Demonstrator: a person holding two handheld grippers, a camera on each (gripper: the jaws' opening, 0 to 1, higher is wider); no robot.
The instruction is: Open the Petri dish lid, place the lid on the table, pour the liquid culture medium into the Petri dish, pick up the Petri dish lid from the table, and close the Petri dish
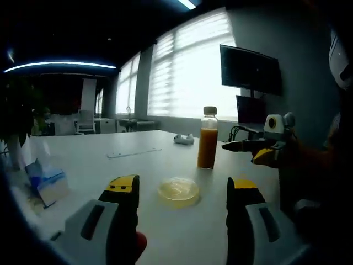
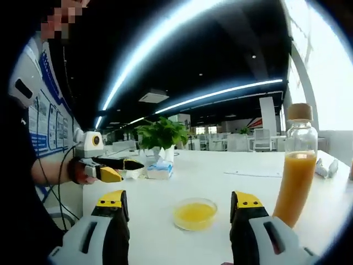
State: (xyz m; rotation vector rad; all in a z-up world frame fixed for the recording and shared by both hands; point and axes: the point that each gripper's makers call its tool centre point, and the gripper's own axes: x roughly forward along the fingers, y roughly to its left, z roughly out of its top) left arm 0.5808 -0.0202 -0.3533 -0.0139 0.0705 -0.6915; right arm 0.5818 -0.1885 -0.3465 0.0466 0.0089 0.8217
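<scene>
Petri dish [image 2: 194,214] sat filled with yellow medium, beside bottle [image 2: 296,165]. Left gripper [image 1: 182,193] and right gripper [image 2: 179,210]: spread wide, empty, framing dish for lid work.

No readable text, brand or number appears anywhere. The white-and-blue wall poster [image 2: 48,118] behind the person carries rows of print too small and blurred to read. The glass bottle of orange liquid [image 2: 296,165] bears no label.
</scene>
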